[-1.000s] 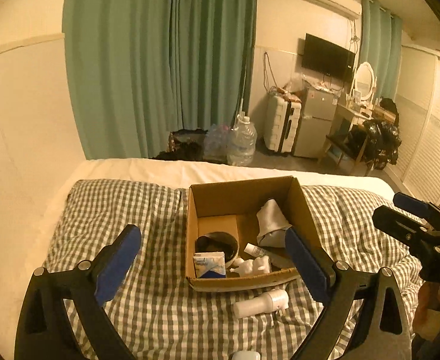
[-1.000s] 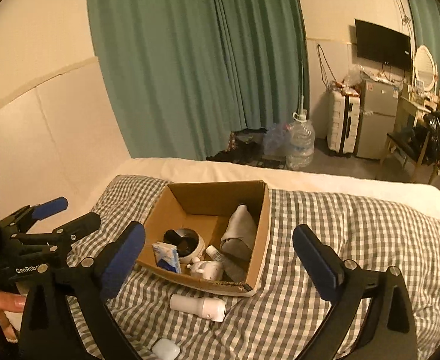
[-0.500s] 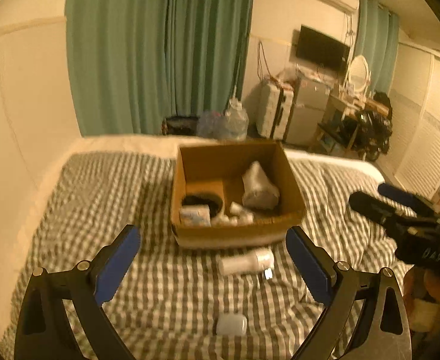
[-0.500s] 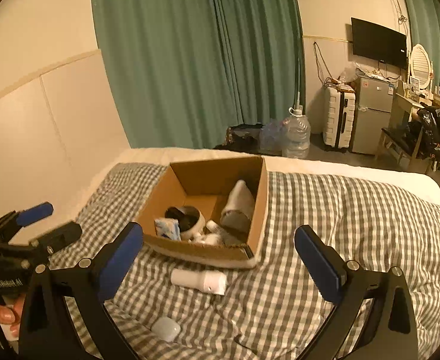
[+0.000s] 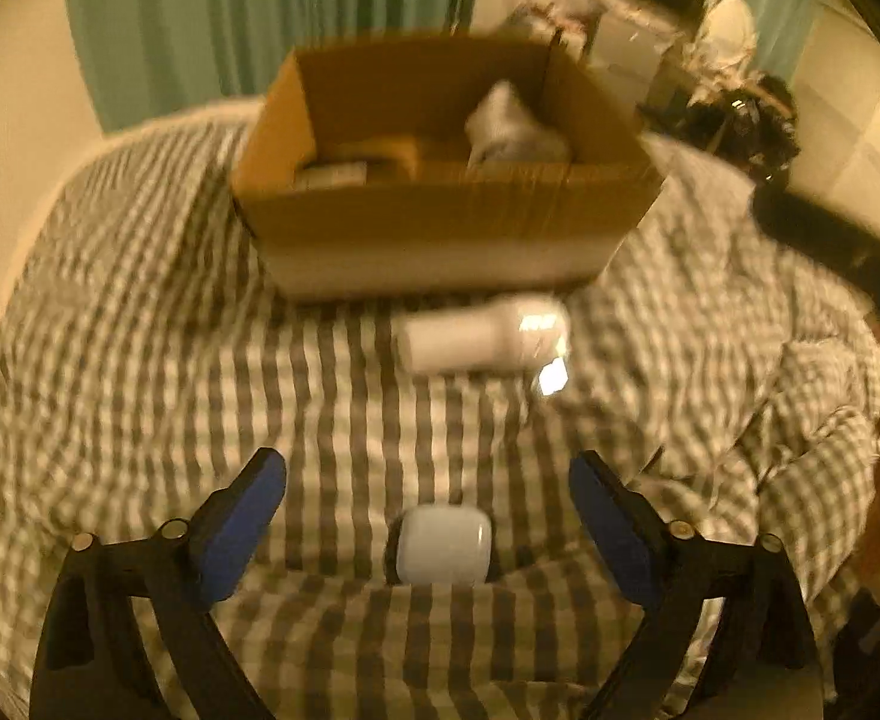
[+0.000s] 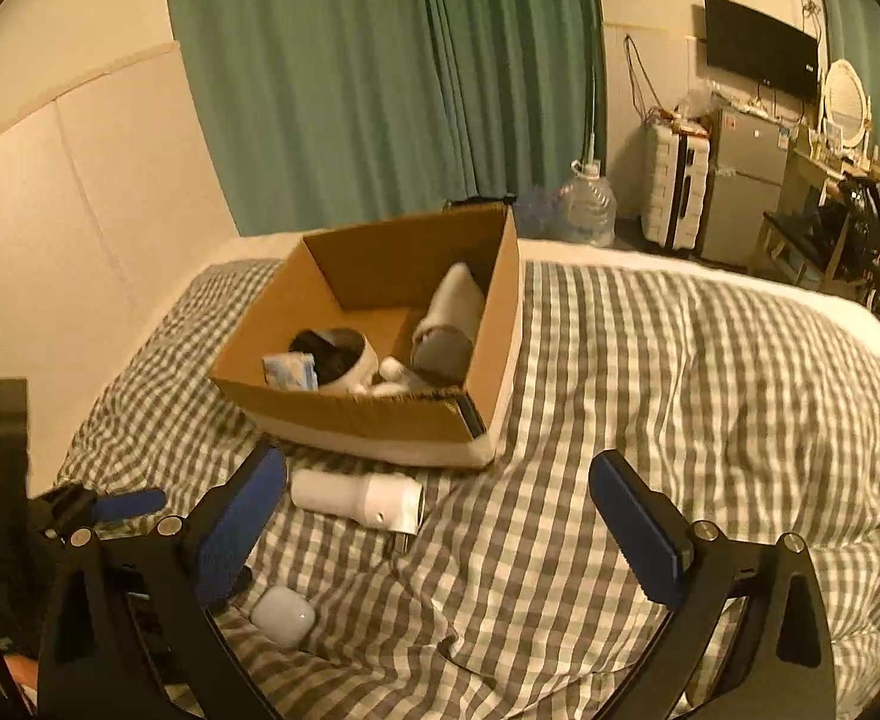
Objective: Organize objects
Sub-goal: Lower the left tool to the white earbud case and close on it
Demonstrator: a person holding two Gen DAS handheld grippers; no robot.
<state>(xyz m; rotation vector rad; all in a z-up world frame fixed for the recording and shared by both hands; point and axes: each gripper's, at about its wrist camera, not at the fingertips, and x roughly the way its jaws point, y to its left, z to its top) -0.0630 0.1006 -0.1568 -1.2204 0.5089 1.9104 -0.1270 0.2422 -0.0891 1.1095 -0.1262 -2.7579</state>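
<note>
An open cardboard box point(image 5: 440, 222) point(image 6: 380, 414) stands on the checked bedspread and holds several items. In front of it lies a white cylindrical bottle point(image 5: 475, 333) point(image 6: 356, 495) on its side. A small white rounded case point(image 5: 442, 546) point(image 6: 282, 615) lies nearer. My left gripper point(image 5: 428, 480) is open, low over the bed, with the white case between and just behind its fingertips. My right gripper point(image 6: 437, 474) is open and empty, above the bed to the right of the bottle. The left gripper also shows at the left edge of the right wrist view point(image 6: 122, 504).
The checked bedspread point(image 6: 679, 390) covers the bed, rumpled at the right. A padded wall point(image 6: 80, 210) runs along the left. Green curtains point(image 6: 380, 60), a water jug point(image 6: 583, 207), a suitcase point(image 6: 676, 192) and a small fridge point(image 6: 739, 192) stand beyond the bed.
My left gripper has dropped forward and down towards the bed, so the white case now sits between its fingers. My right gripper has lowered a little. Both stayed open.
</note>
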